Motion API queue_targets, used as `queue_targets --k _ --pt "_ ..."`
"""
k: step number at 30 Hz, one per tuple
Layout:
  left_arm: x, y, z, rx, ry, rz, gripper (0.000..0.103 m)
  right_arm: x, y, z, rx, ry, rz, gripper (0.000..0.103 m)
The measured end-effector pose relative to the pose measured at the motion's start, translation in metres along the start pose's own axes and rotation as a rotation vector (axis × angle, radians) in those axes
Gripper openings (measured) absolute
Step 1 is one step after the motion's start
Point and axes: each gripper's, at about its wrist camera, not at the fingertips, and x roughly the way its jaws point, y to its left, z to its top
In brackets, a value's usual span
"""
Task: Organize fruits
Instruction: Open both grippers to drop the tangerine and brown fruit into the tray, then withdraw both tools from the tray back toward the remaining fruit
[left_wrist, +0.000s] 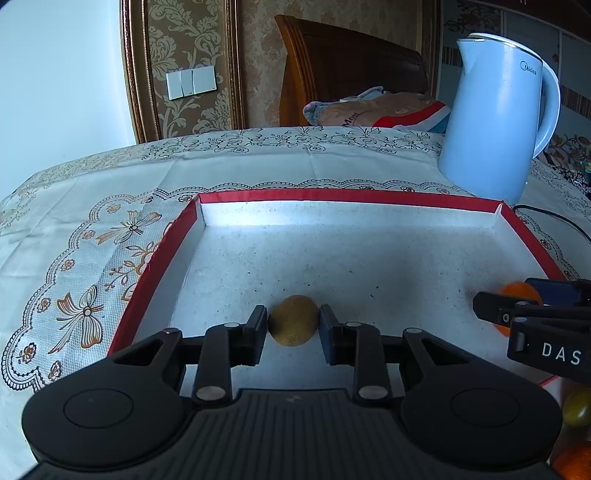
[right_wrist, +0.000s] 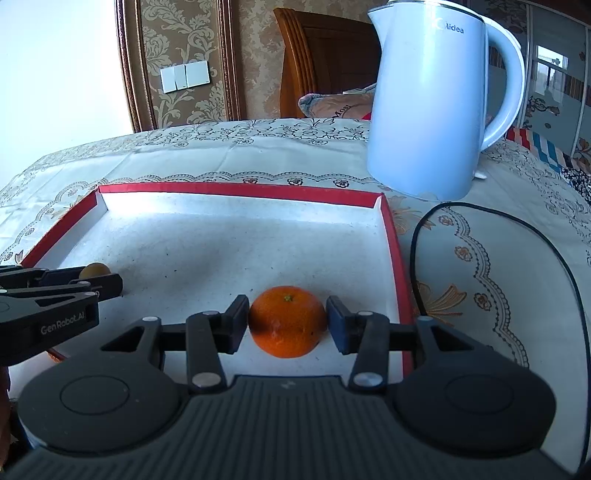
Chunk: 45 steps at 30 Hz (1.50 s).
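Note:
A shallow red-rimmed box (left_wrist: 155, 258) with a white floor lies on the table; it also shows in the right wrist view (right_wrist: 400, 266). My left gripper (left_wrist: 293, 325) is shut on a small round brown fruit (left_wrist: 293, 320) and holds it over the box's near left part. My right gripper (right_wrist: 287, 321) is shut on an orange mandarin (right_wrist: 287, 321) over the box's near right part. The right gripper (left_wrist: 532, 317) and the mandarin (left_wrist: 519, 291) show at the right of the left wrist view. The left gripper (right_wrist: 66, 291) and the brown fruit (right_wrist: 95, 270) show at the left of the right wrist view.
A pale blue electric kettle (left_wrist: 495, 110) stands behind the box's far right corner, also in the right wrist view (right_wrist: 432, 99). Its black cord (right_wrist: 417, 236) loops on the patterned tablecloth right of the box. A green fruit (left_wrist: 578, 406) and another orange (left_wrist: 574, 461) lie at the near right.

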Motion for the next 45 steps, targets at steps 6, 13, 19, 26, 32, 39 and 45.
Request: queue_targets --k 6,13,19,26,32,39,45 --pt "-0.004 0.003 -0.002 -0.004 -0.011 0.002 0.052 -0.006 0.005 -0.001 -0.024 -0.036 -0.019 0.071" --pt "-0.018 0.005 -0.006 -0.011 -0.082 0.01 0.062 -0.014 0.004 -0.005 -0.023 -0.071 -0.029 0.076" --pt "-0.022 0.006 -0.011 -0.009 -0.084 0.016 0.062 -0.019 0.001 -0.007 -0.01 -0.094 -0.032 0.081" --pt "-0.028 0.004 -0.015 0.004 -0.111 0.031 0.069 -0.023 0.0 -0.009 -0.008 -0.113 -0.031 0.083" --pt "-0.035 0.008 -0.02 -0.013 -0.118 0.03 0.069 -0.034 0.002 -0.016 -0.008 -0.122 -0.021 0.085" --pt "-0.049 0.014 -0.031 -0.037 -0.135 0.021 0.071 -0.066 0.007 -0.029 -0.027 -0.159 0.002 0.09" --pt "-0.062 0.018 -0.043 -0.051 -0.147 0.012 0.072 -0.085 0.007 -0.045 -0.023 -0.164 0.021 0.091"
